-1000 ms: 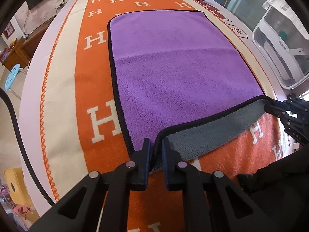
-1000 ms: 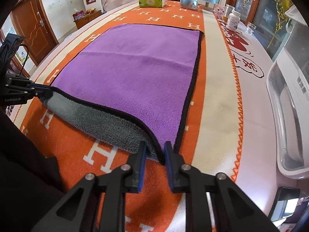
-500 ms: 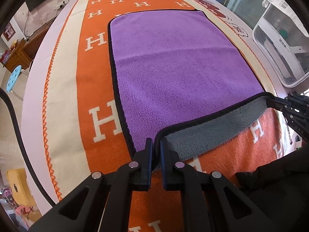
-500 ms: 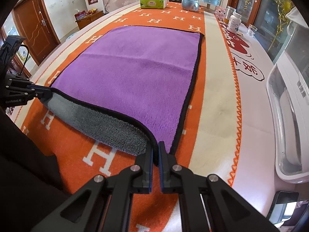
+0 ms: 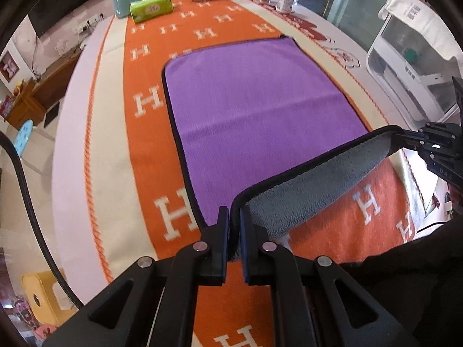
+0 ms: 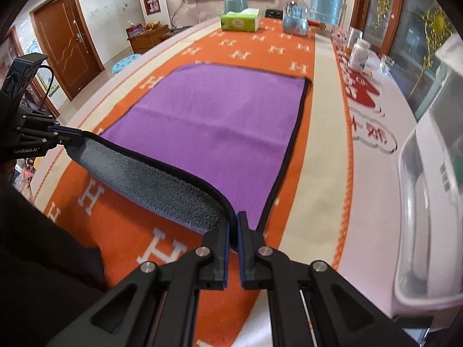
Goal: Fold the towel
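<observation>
A purple towel (image 5: 254,110) with black trim and a grey underside lies flat on the orange H-patterned table cover (image 5: 144,133). My left gripper (image 5: 234,217) is shut on the towel's near left corner. My right gripper (image 6: 233,222) is shut on the near right corner; it also shows in the left wrist view (image 5: 405,141). The near edge is lifted off the table between them, grey side (image 6: 144,179) facing me. The towel (image 6: 220,124) still lies flat further away.
A green tissue box (image 5: 150,7), a teal cup (image 5: 124,0), a snow globe (image 6: 295,18) and bottles (image 6: 358,55) stand at the far end. A white plastic bin (image 6: 428,217) sits at the right edge. A blue stool (image 6: 126,62) stands on the floor to the left.
Both grippers closed on the towel's near corners and lifted the near edge up. The views rose and tilted, showing more of the far table.
</observation>
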